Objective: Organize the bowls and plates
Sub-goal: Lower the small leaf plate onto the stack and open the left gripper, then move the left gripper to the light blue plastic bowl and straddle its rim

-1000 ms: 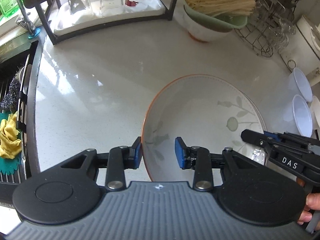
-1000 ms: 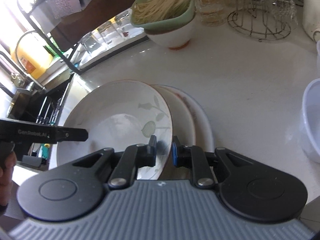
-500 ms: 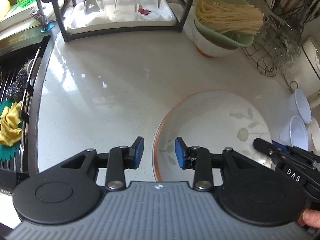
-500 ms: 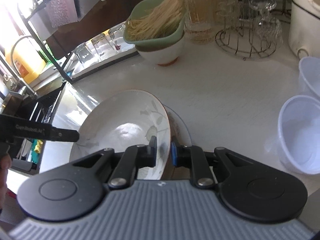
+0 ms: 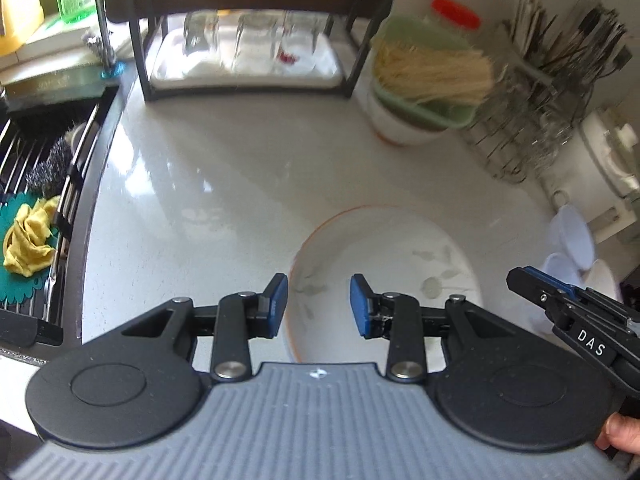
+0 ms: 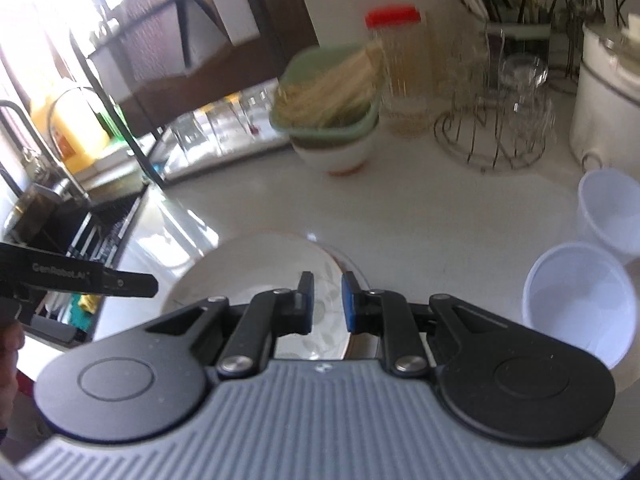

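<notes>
- leaf-pattern plate (image 5: 384, 264) sits flat on the tabletop (image 5: 240, 184), on top of at least one other plate whose rim (image 6: 352, 258) peeks out on its right side in the right wrist view.
- plate is round, so no long axis; what matters is the rim. it lies just ahead of and below both hand-held grippers, each over the near edge.
- left hand-held gripper (image 5: 319, 306) has its fingers apart, holding nothing; the plate's left rim runs between them but no pad touches it.
- right hand-held gripper (image 6: 326, 302) shows a narrow gap and is empty; the plate's right rim is in line with that gap, so it looks the nearer one for a pinch.
- versus 1.0 s ago: right gripper was clamped on the plate rim and is now released; both cameras have pulled up and back, plate looks smaller. the two white plastic bowls (image 6: 580, 300) on the right are now in full view.
- green noodle bowl (image 5: 428, 80) and glass rack (image 5: 248, 44) sit well apart at the back.
</notes>
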Demonstrator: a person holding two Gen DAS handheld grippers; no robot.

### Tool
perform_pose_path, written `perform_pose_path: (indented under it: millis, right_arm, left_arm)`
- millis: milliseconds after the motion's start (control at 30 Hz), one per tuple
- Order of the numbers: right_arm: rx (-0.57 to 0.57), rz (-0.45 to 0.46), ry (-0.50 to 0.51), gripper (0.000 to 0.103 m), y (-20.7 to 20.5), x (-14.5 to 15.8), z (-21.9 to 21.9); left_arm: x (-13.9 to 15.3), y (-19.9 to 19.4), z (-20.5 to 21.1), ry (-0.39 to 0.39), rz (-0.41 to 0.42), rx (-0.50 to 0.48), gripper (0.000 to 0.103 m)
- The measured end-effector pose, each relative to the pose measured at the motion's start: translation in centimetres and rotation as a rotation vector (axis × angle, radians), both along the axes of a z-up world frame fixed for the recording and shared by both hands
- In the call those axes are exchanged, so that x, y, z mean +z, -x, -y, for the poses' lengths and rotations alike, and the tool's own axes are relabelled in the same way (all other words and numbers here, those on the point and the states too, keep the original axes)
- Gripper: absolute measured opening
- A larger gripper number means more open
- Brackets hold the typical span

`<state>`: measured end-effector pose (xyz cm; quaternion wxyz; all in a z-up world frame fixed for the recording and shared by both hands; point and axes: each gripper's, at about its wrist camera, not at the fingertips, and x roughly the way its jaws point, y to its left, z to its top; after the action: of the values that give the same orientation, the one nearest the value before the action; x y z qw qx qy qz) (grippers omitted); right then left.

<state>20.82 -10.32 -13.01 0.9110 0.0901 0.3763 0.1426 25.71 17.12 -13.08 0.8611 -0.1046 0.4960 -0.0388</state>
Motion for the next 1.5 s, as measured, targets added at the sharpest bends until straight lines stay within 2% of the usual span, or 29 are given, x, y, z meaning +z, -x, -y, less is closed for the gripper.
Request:
perform_pose_path:
  millis: [233, 400, 767, 900, 1067, 1200, 1367, 1500]
  right_arm:
    - [-0.036, 0.094, -0.037, 0.018, 2.1, 4.8, 2.8]
    - [-0.058, 0.15, -0.042, 0.018, 4.1, 7.3, 4.5]
    - [-0.085, 0.188, -0.027, 0.018, 8.0, 9.7, 5.6]
    - [-0.095, 0.186, -0.029, 0.018, 8.5, 9.8, 5.4]
    - [-0.125, 0.175, -0.029, 0.018, 8.1, 9.5, 5.3]
    - [-0.18, 0.173, 0.027, 0.018, 7.4, 9.8, 5.7]
    - [-0.272, 0.165, 0.049, 0.018, 7.1, 10.0, 6.3]
    - [-0.355, 0.119, 0.052, 0.018, 7.0, 9.1, 6.8]
  left_arm:
    - [5.1, 2.5, 2.2, 0.015, 0.1, -0.01, 0.039]
    - [7.3, 4.5, 3.7, 0.031, 0.139, -0.017, 0.04]
    - [10.8, 8.4, 5.6, 0.031, 0.202, -0.017, 0.04]
    - [11.0, 9.0, 5.9, 0.04, 0.207, -0.032, 0.04]
    - [10.2, 7.2, 5.7, 0.063, 0.184, -0.067, 0.04]
    - [10.9, 4.7, 5.8, 0.04, 0.222, -0.122, 0.04]
    - [10.8, 2.4, 6.1, 0.091, 0.227, -0.18, 0.04]
    - [9.6, 1.3, 7.0, 0.137, 0.218, -0.244, 0.04]
